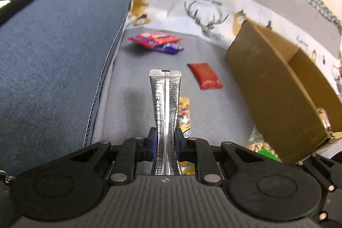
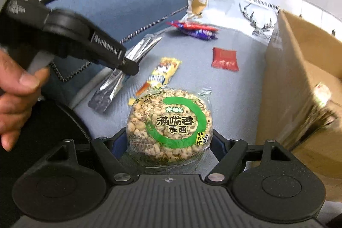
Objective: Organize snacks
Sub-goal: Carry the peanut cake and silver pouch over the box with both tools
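Two crinkly packets (image 1: pixel 165 112), (image 2: pixel 168 125) gripper-pinched.

I count one silver sachet (image 2: pixel 119 69), one round puffed-grain cake (image 2: pixel 168 125), one yellow bar (image 2: pixel 162 72), one red packet (image 2: pixel 224 58), one cardboard box (image 2: pixel 299 82).

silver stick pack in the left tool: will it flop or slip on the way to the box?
The silver stick pack juts straight out past the left tool, so probably stiff enough. It pinches narrow at the pads, suggesting soft contents. The glossy foil might slide.
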`<state>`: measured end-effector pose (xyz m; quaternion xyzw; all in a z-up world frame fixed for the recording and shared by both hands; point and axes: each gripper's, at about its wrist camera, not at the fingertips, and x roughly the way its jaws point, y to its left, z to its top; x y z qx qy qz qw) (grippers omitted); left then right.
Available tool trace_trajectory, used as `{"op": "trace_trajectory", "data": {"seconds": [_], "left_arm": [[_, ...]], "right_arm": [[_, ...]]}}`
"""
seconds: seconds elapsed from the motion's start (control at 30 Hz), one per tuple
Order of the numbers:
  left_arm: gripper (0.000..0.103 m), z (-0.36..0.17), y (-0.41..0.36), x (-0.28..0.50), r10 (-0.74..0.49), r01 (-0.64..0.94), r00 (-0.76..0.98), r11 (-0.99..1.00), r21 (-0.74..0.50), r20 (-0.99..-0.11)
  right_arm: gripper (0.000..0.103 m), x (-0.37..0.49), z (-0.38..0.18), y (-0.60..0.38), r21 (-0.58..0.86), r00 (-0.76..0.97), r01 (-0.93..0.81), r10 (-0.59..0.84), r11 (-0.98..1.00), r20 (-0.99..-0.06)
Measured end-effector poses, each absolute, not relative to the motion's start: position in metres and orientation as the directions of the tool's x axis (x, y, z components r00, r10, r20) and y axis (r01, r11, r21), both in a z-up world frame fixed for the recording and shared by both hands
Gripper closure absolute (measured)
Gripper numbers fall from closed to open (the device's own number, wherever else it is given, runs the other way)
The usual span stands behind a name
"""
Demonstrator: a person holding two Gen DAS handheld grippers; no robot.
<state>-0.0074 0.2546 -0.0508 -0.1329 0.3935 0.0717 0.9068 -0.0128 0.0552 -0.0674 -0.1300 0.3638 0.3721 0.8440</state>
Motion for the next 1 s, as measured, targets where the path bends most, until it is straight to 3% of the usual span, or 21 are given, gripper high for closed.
{"op": "trace_trajectory", "data": {"seconds": [0.3, 0.57, 0.87, 1.0], "left_arm": [[0.085, -0.046, 0.252, -0.014, 0.011, -0.206, 0.723, 0.958, -0.200, -0.690], [0.085, -0.046, 0.249, -0.015, 0.025, -0.207, 0.723, 0.961, -0.182, -0.690], [0.085, -0.047, 0.245, -0.012, 0.061, -0.228, 0.712, 0.962, -0.148, -0.699], [0.085, -0.044, 0.239, -0.013, 0.088, -0.230, 0.723, 0.966, -0.117, -0.686]], "right_arm": [[0.024, -0.020, -0.019, 0.031, 0.029, 0.552, -0.689, 0.550, 0.724, -0.627], [0.024, 0.002, 0.035, -0.025, 0.058, 0.672, -0.605, 0.548, 0.794, -0.499], [0.024, 0.065, 0.072, -0.131, 0.055, 0.819, -0.429, 0.414, 0.902, -0.398], [0.024, 0.090, 0.069, -0.180, 0.118, 0.857, -0.330, 0.350, 0.937, -0.378]]}}
